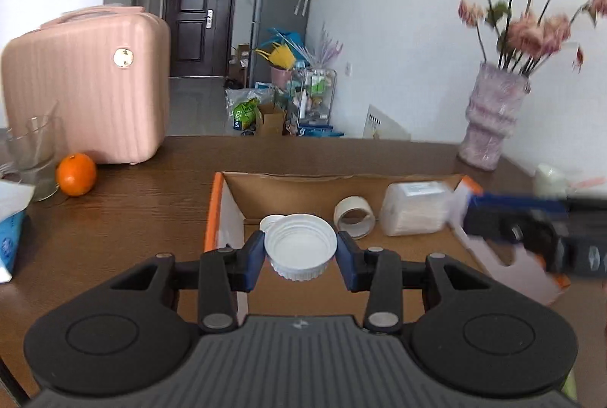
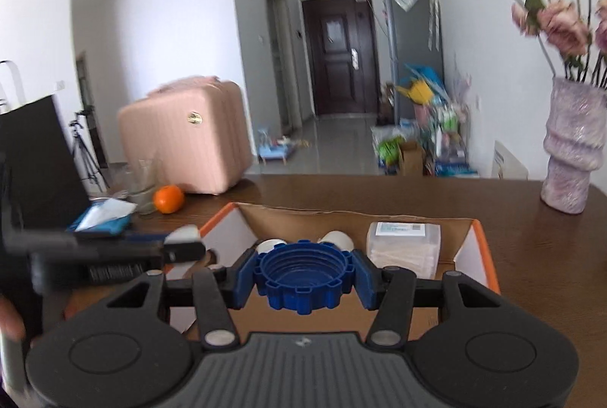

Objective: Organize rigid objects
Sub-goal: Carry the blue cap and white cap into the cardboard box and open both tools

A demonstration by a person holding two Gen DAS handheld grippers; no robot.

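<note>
Left gripper (image 1: 300, 252): jaws clenched on the white cap (image 1: 301, 245), blue pads on opposite sides of its ribbed skirt, open side up. Cap hangs over the near-left part of the cardboard box (image 1: 341, 185).

Right gripper (image 2: 304, 277): jaws clenched on the blue cap (image 2: 303, 279), also open side up, pads seated against its notched rim. It hangs over the box's near middle.

Already in the box: a small white lid (image 1: 270, 221) just behind the held white cap, a tape roll (image 1: 354, 216) lying on its side, a clear plastic container (image 1: 413, 212) toward the far right. The right gripper shows blurred at the right edge of the left view, so the two tools are working near each other over the box.

Outside the box, on the tabletop (image 1: 151, 203): orange (image 1: 76, 174), drinking glass (image 1: 32, 157), pink suitcase (image 1: 85, 85), and a vase of flowers (image 1: 491, 120) at the far right.

Step in hand (judgement): placing both caps inside. To do it well, lower each cap until near the box floor before letting go; dropped from height, rigid caps will likely bounce or roll. Aim for bare cardboard on the near side, clear of the lid and tape roll. Release one at a time, keeping the tools apart and off the box walls, then lift straight up.
</note>
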